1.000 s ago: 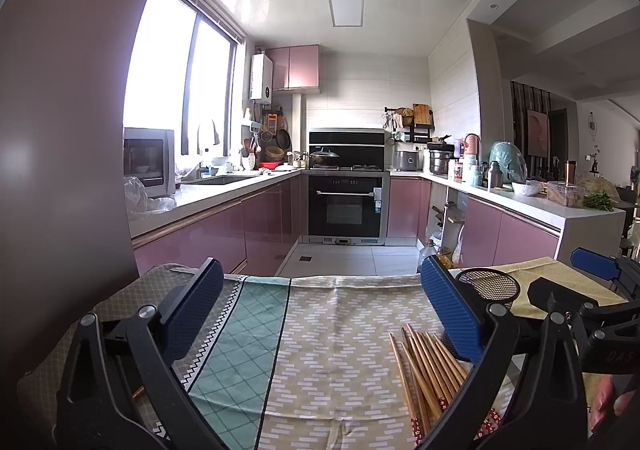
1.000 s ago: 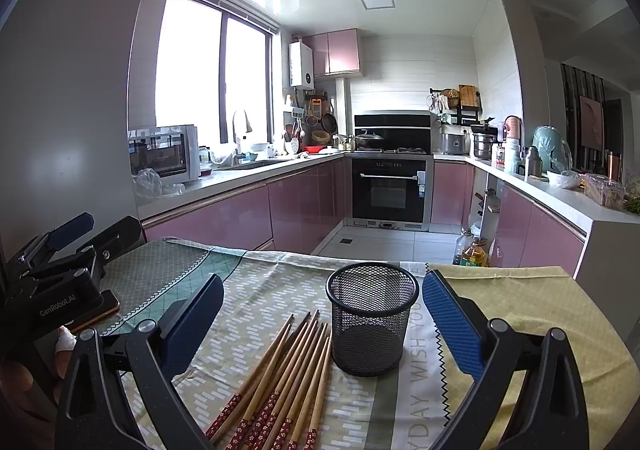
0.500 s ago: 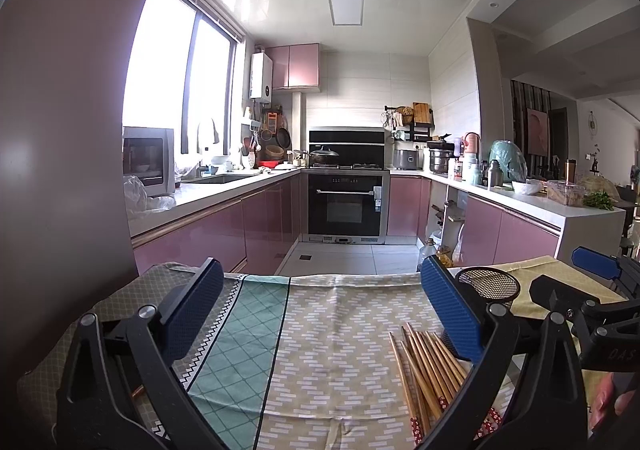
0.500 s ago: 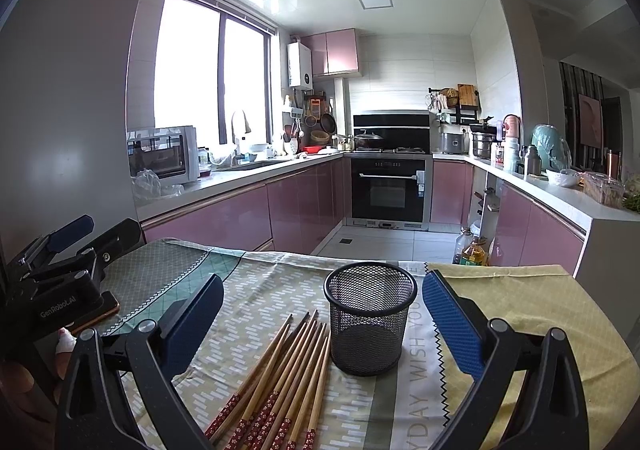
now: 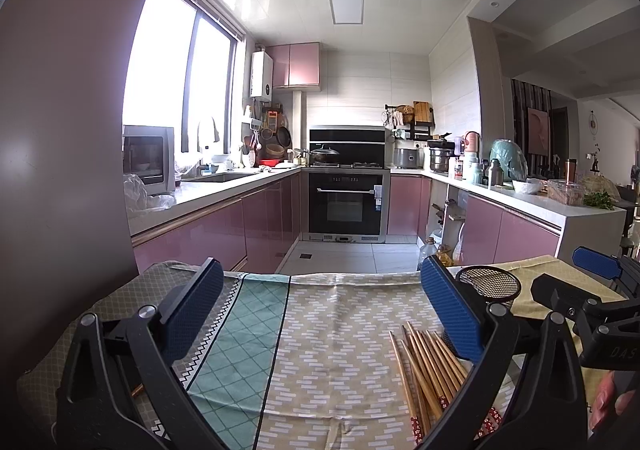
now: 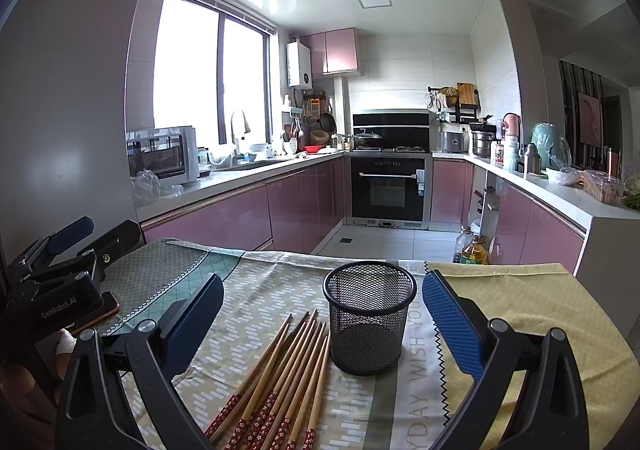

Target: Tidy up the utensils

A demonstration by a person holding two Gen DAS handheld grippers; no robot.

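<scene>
Bench (image 6: pixel 520 302): covered edge to edge by patchwork cloths, a yellow one on the right, a beige brick-patterned one in the middle and a teal diamond one on the left; kitchen cabinets and an oven stand beyond its far edge.

Left gripper (image 5: pixel 320 314): released, its blue pads spread wide with nothing between them; it hangs over the beige and teal cloth, to the left of the chopsticks, with its right pad in front of the holder in its own view.

Right gripper (image 6: pixel 320 318): released as well, blue pads wide apart and empty; the chopsticks and the holder both lie in the span between its two fingers, lower on the bench.

Mesh holder (image 6: pixel 370 324): a black wire-mesh cup standing upright on the beige cloth, mouth up; nothing shows inside it through the mesh.

Chopsticks (image 6: pixel 280 378): a bundle of wooden sticks lying flat on the cloth just left of the holder, side by side in a slight fan. Their long axis runs from the near edge of the bench away toward the kitchen, leaning right toward the holder; the red flower-patterned ends point to the near edge, the plain tips to the far side, the nearest tips ending right beside the holder's wall.
</scene>
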